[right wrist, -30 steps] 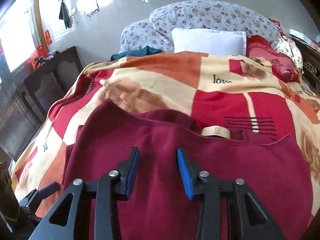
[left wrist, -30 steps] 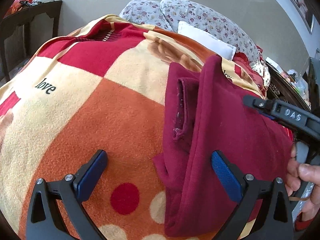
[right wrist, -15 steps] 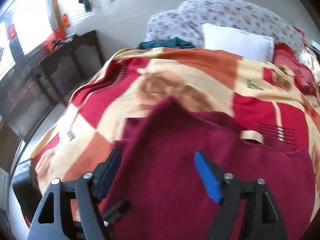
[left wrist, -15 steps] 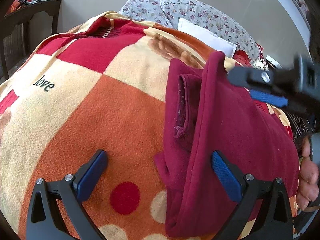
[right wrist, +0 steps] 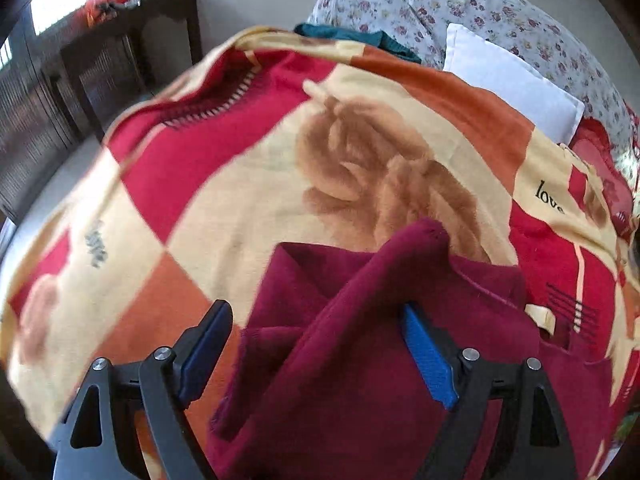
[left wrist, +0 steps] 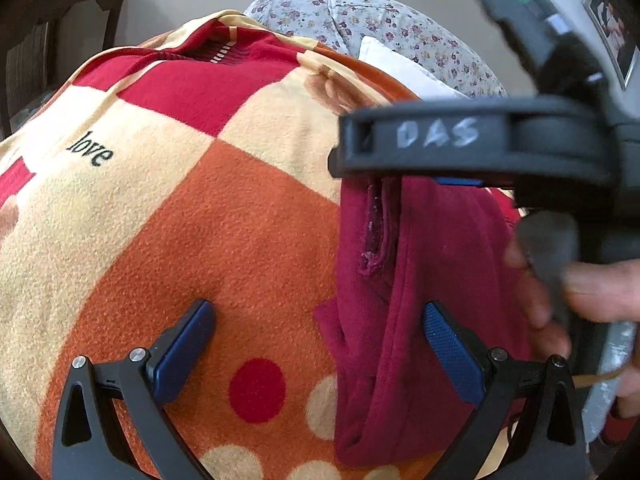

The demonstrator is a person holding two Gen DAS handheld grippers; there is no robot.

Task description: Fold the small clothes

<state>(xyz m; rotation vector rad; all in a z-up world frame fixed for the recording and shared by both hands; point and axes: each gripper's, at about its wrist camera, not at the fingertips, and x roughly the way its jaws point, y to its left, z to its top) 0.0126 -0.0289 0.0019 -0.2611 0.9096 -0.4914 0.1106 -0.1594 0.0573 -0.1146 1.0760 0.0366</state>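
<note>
**Both grippers spread wide over maroon garment**

Checkered blanket (left wrist: pixel 168 216) covers the bed. Maroon garment (left wrist: pixel 432 280) lies on it, partly folded, at 4 o'clock in the left wrist view. Left gripper (left wrist: pixel 316 344): jaws wide apart, right finger (left wrist: pixel 452 354) over the cloth, left finger on blanket. Right gripper (right wrist: pixel 316 354): jaws apart, straddling a raised fold of the garment (right wrist: pixel 360 360), nothing gripped.
</note>
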